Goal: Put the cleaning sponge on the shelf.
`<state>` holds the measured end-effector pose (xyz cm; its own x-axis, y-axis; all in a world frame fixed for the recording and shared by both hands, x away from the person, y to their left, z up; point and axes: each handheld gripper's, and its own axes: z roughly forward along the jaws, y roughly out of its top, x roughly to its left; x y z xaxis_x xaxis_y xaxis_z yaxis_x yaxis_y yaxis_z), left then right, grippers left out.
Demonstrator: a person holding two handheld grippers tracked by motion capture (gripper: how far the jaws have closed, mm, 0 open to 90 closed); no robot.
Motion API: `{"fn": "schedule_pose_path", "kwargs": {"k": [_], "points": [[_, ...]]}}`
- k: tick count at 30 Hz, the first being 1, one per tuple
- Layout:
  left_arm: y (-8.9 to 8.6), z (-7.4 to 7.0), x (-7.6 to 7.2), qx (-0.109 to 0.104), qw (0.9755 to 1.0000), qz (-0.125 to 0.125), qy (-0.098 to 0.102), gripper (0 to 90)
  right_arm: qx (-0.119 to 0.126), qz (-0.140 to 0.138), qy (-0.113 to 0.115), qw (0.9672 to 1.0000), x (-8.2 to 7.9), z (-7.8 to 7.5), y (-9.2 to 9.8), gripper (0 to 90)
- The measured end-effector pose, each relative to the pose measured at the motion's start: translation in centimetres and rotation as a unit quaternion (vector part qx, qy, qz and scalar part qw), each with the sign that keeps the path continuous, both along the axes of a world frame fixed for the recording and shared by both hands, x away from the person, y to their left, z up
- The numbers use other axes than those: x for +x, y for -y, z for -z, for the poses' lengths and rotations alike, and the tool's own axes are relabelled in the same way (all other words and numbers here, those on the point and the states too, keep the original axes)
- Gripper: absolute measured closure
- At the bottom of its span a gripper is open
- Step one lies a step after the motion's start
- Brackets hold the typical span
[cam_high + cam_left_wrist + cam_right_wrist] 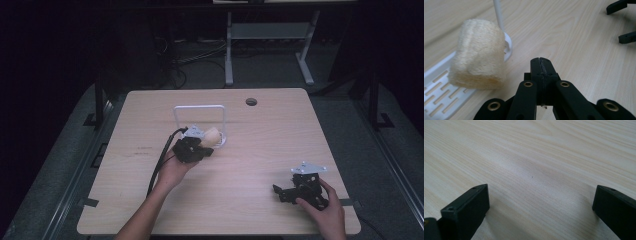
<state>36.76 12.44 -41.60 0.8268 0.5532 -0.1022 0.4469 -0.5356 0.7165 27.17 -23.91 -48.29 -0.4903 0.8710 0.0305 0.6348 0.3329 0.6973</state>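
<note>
Nearest, my right tool (284,192) rests on the tabletop (260,150), jaws wide, empty. Farther, my left tool (541,65) is closed on nothing, just beside the loofah (477,55), which lies on the white rack (439,87). Step, I judge: placement done; next, withdraw without nudging it.

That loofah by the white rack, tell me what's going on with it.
A person works two tools at a wooden table. The left tool is shut on nothing, beside the loofah sponge, which rests on the edge of the white rack. The right tool sits open over bare table, off to the side.
</note>
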Motion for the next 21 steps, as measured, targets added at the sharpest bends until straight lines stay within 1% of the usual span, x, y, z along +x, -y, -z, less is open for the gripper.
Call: {"fn": "schedule_pose_path", "kwargs": {"k": [3, 5, 8, 9, 10, 15, 19, 21], "points": [[0.2, 0.7, 0.2, 0.007, 1.0000, 0.002, -0.005, 89.9, -0.001, -0.001, 0.001, 1.0000, 0.0, 0.0, 0.0, 0.7], [0.2, 1.3, 0.4, 0.008, 0.9999, -0.002, -0.008, 89.9, 0.000, -0.001, 0.001, 1.0000, 0.0, 0.0, 0.0, 0.7], [0.3, 1.6, 0.5, 0.011, 0.9999, -0.003, -0.010, 89.9, 0.000, -0.001, 0.001, 1.0000, 0.0, 0.0, 0.0, 0.7], [0.3, 1.8, 0.6, 0.007, 0.9999, -0.009, -0.011, 89.9, -0.001, -0.001, 0.001, 1.0000, 0.0, 0.0, 0.0, 0.7], [0.3, 2.0, 0.7, 0.012, 0.9998, -0.008, -0.010, 89.9, -0.001, -0.001, 0.001, 1.0000, 0.0, 0.0, 0.0, 0.7], [0.0, 2.8, 1.2, 0.016, 0.9997, -0.018, -0.010, 89.9, 0.000, -0.001, 0.001, 1.0000, 0.0, 0.0, 0.0, 0.7], [-0.2, 3.1, 1.4, 0.017, 0.9995, -0.025, -0.011, 89.9, -0.001, -0.001, 0.001, 1.0000, 0.0, 0.0, 0.0, 0.7], [-0.4, 3.1, 1.5, 0.022, 0.9993, -0.027, -0.011, 89.9, -0.001, -0.001, 0.001, 1.0000, 0.0, 0.0, 0.0, 0.7]]}}
